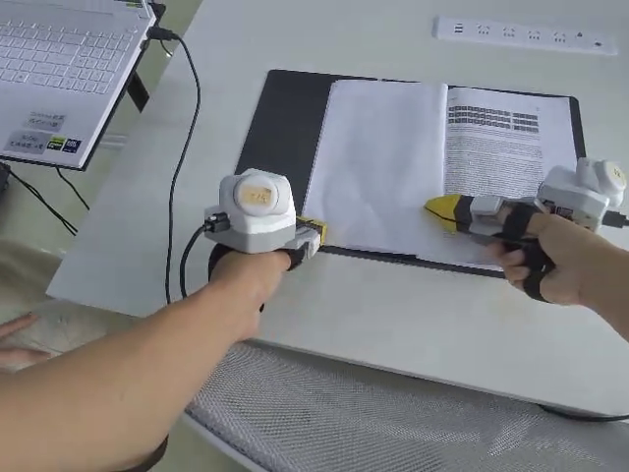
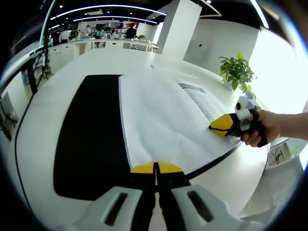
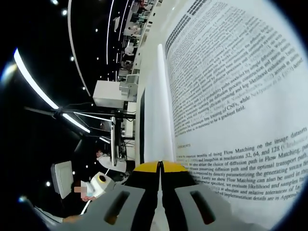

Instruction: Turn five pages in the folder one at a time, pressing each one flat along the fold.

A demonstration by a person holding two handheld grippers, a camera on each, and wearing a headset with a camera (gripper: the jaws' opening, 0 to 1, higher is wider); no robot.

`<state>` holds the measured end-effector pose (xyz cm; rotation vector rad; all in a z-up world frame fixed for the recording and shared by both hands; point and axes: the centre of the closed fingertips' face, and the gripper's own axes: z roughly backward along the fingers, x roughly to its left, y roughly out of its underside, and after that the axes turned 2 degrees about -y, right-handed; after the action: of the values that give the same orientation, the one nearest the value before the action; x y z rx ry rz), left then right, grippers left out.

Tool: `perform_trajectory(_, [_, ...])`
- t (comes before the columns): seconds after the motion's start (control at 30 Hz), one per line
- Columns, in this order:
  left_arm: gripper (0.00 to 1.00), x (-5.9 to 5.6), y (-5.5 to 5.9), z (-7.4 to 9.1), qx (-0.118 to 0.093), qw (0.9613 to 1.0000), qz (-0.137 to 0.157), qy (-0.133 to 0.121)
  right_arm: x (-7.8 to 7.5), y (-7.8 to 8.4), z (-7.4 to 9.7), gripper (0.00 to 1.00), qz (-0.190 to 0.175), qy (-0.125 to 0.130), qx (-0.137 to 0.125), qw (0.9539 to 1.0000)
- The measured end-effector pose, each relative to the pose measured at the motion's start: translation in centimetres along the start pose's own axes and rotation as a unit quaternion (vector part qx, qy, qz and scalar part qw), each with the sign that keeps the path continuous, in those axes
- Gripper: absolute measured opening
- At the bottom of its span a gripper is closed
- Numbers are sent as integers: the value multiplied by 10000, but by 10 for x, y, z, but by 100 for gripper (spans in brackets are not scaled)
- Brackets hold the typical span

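Lying open toward the tabletop's point(image 1: 393, 315) far edge, a black folder point(image 1: 280, 118) is showing a blank left page point(image 1: 378, 157) and a right page point(image 3: 231, 96) reading "Flow Matching on the image datasets". The left gripper point(image 1: 313, 232) is pointing at its near edge, the right gripper point(image 1: 439, 208) resting by the fold; both are closed, empty.

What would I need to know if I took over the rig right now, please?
Left claw: shut, empty, at the near edge of the folder, by the blank page.
Right claw: shut, empty, tip at the fold, low on the printed page.
The folder lies open on the table.
Done: number of pages turned cannot be told.
Left: probably finish pressing along the fold, then turn the next page.
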<state>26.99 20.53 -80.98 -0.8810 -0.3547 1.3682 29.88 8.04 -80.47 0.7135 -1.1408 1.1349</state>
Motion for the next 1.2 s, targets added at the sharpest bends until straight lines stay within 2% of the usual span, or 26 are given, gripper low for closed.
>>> perform_trajectory(0.37, [0,0,0,0,-50,10000,37,-16,2,38,12,0,-68,22,128,9999])
perform_trajectory(0.57, [0,0,0,0,-58,10000,56,-28,0,64,17,0,-25,45,407,9992])
perform_trajectory(0.6, [0,0,0,0,-59,10000,60,-27,-5,69,19,0,50,166,470,9987])
perform_trajectory(0.7, [0,0,-1,0,-65,9999,73,-24,0,77,24,0,-66,43,451,9990])
perform_trajectory(0.8, [0,-1,0,0,-56,9999,80,-49,9,82,29,0,-17,-49,391,9992])
perform_trajectory(0.9, [0,-4,3,4,49,9999,101,-19,22,79,36,0,82,-197,187,9996])
perform_trajectory(0.93, [0,-5,3,6,58,10000,71,-7,27,79,40,1,122,-189,110,9997])
perform_trajectory(0.97, [0,-8,4,10,80,10000,-14,46,30,72,44,8,265,-138,-96,9995])
perform_trajectory(1.0, [0,-9,4,12,103,9999,-61,61,34,72,49,12,243,-152,-86,9996])
perform_trajectory(1.1, [6,-16,3,22,119,9995,-199,192,39,65,64,15,675,-13,-249,9974])
perform_trajectory(1.13, [7,-18,2,26,120,9994,-243,237,45,62,71,16,779,-37,-334,9964])
perform_trajectory(1.2, [8,-19,2,33,157,9991,-299,265,50,57,85,19,728,-27,-472,9962])
